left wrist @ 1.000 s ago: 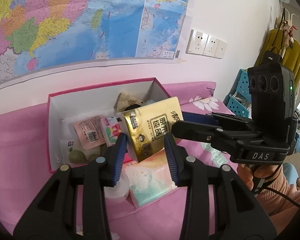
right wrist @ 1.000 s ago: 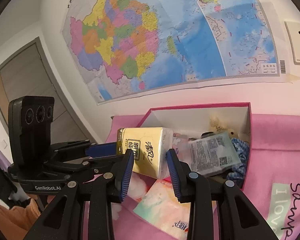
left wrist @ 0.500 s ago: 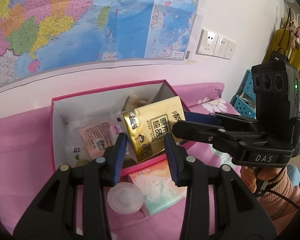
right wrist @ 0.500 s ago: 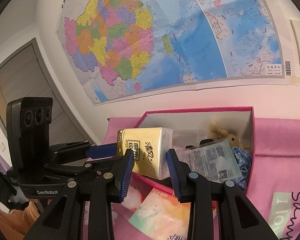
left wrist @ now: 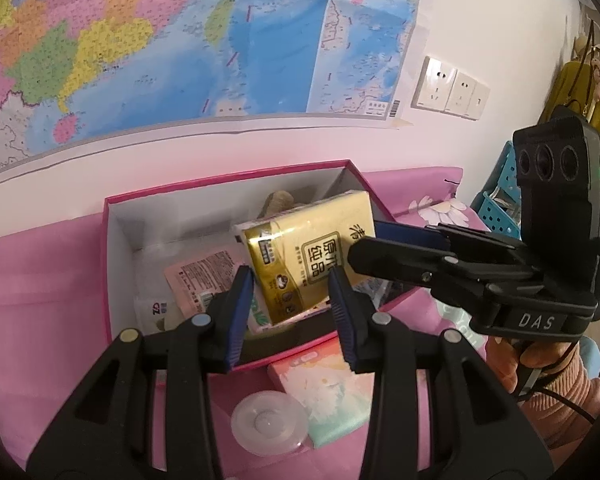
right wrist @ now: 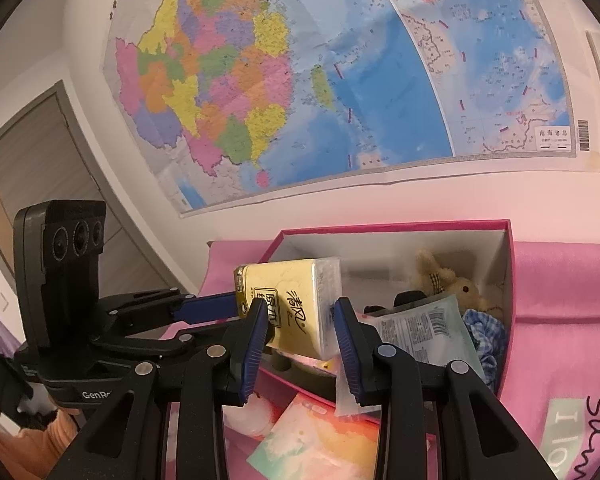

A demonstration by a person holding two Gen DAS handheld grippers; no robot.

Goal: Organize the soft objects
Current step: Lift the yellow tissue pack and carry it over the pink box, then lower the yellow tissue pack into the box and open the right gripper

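Note:
A gold tissue pack [left wrist: 308, 256] hangs tilted over the near part of the open pink box [left wrist: 108, 264]. My left gripper [left wrist: 290, 284] is shut on its lower end. My right gripper [left wrist: 364, 240] comes in from the right and is shut on its other end. In the right wrist view the tissue pack [right wrist: 296, 304] sits between the right gripper's [right wrist: 302, 312] blue pads, with the left gripper [right wrist: 220, 320] clamped on it from the left. The box [right wrist: 508, 280] holds a plush toy [right wrist: 448, 280], a pale wipes packet [right wrist: 420, 332], a pink packet [left wrist: 204, 276] and a blue checked scrunchie [right wrist: 484, 332].
A pastel tissue packet [left wrist: 324, 396] and a clear round lid [left wrist: 268, 424] lie on the pink cloth [left wrist: 40, 300] in front of the box. The box stands against the wall under a map [left wrist: 180, 40]. A blue basket [left wrist: 504, 200] stands at the right, wall sockets [left wrist: 448, 88] above it.
Both grippers have carried the gold tissue pack forward, from in front of the box to over its near edge. The grips have not changed.

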